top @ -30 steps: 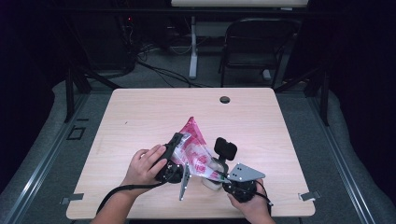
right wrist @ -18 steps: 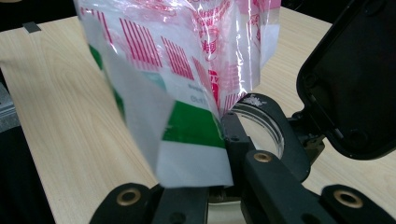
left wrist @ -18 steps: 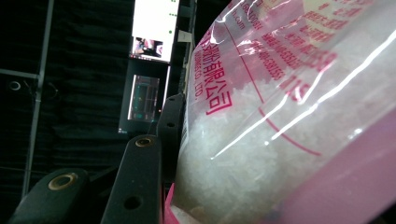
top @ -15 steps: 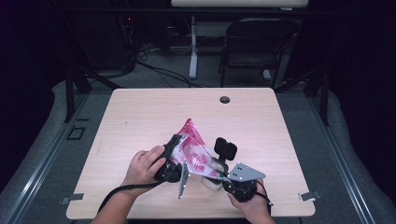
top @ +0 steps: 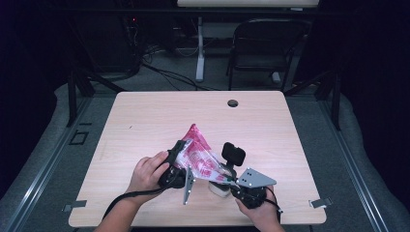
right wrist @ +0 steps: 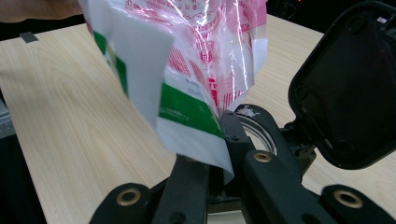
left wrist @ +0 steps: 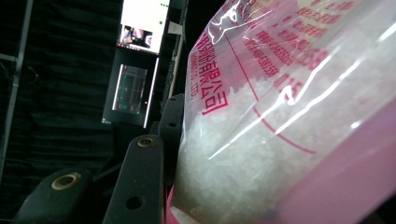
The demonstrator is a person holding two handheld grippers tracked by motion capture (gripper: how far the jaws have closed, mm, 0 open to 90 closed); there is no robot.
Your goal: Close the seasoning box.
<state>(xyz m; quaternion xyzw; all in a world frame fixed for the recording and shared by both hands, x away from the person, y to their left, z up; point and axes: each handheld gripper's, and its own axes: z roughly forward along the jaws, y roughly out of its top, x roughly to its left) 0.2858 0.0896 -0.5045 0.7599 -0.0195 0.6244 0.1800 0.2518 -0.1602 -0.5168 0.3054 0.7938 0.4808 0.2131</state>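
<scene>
Between both grippers' jaws, pink rice bag, tilted above container

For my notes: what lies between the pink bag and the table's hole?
Bare tabletop between pink bag and hole, in the high view.

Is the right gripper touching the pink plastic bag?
Touching. In the right gripper view the right gripper has its jaws closed on the lower corner of the plastic bag, with the film pinched between them.

A dark lab: bare wooden table, floor cables, lit monitor.
</scene>
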